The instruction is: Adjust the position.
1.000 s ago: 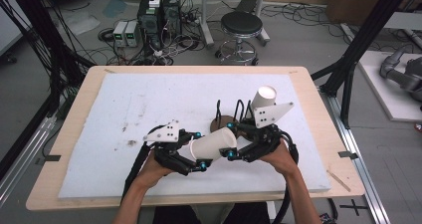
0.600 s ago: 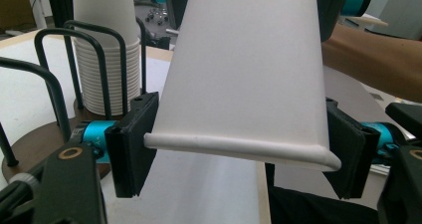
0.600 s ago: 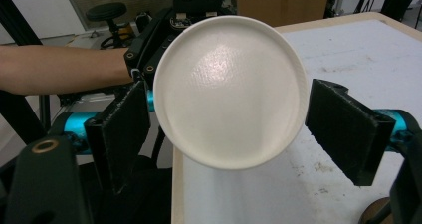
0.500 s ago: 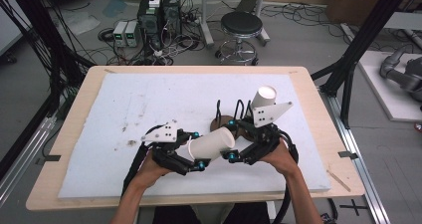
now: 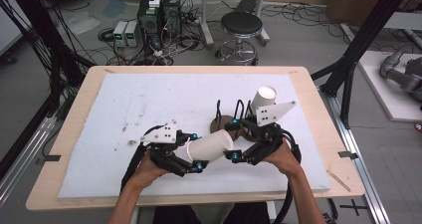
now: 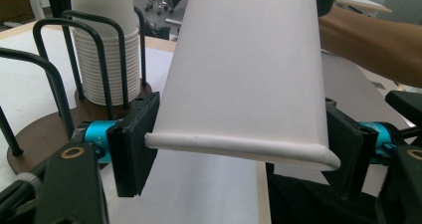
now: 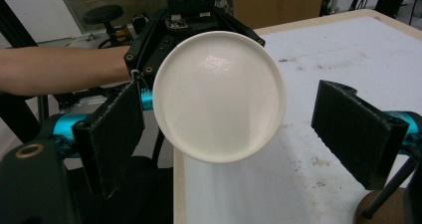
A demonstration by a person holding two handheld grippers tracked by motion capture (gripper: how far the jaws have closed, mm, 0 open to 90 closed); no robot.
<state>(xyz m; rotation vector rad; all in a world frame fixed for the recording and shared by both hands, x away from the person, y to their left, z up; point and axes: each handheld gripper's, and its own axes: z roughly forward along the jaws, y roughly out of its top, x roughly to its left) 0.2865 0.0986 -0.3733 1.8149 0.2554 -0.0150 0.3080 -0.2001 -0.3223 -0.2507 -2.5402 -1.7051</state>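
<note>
Left claw [image 5: 195, 160] clamps the cup [image 5: 211, 147] near its rim, just in front of the rack [image 5: 230, 119]; right claw [image 5: 238, 153] has just sprung open, pads clear. Handover's done. Next: carry it off.

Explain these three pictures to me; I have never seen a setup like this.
A person at a table holds a two-jawed claw in each hand; there is no robot arm. One picture comes from a camera above the table, the other two from cameras riding on each claw. The left claw grips a white paper cup near its rim, lying on its side. The right claw has just been opening; its jaws stand apart on either side of the cup's bottom, not pressing it. On the white mat stands a wire cup holder with a stack of cups.
</note>
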